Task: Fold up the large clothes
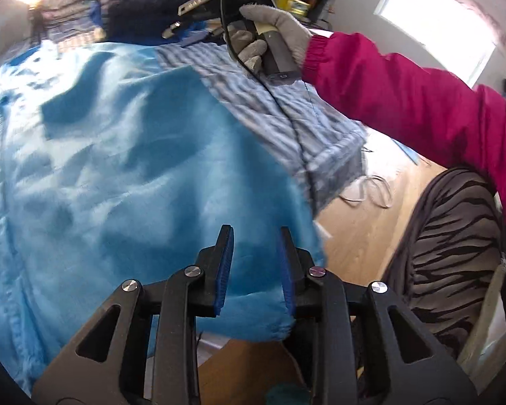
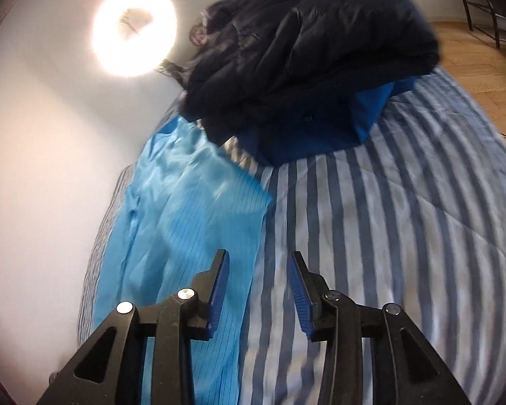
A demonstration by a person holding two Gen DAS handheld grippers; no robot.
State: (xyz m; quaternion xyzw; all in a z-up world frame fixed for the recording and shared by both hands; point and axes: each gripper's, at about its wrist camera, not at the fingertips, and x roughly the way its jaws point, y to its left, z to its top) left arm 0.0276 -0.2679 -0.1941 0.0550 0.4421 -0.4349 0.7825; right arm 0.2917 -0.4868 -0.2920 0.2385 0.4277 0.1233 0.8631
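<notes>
Light blue garment lies spread on the bed, over the striped cover. Part of it hangs past the bed's edge, just under your left gripper.

Left gripper: jaws apart, nothing pinched. The garment's near hem sits below and between the pads, but they do not press it. Blue cloth ahead and to the left of the fingers; wood floor to the right.

Right gripper: jaws apart, empty. It hovers over the striped cover, with the garment's long edge directly under its left finger and running forward-left from there. In the left wrist view your gloved hand holds this gripper far ahead, over the far side of the bed. That view is blurred.

Ahead of the right gripper, well apart: a dark jacket heaped on a deeper blue piece. Probably waiting their turn.

Step in hand, as I judge it: between grasps on the blue garment. It looks laid out long, with neither corner held.

Next move calls for:
- Pick two matching points on one edge, one per gripper.
- Left: drop onto the overhanging hem and close on cloth only.
- Right: shift left onto the blue edge; right now it would bite the cover.
- Lift both evenly so the fold lands square.
</notes>
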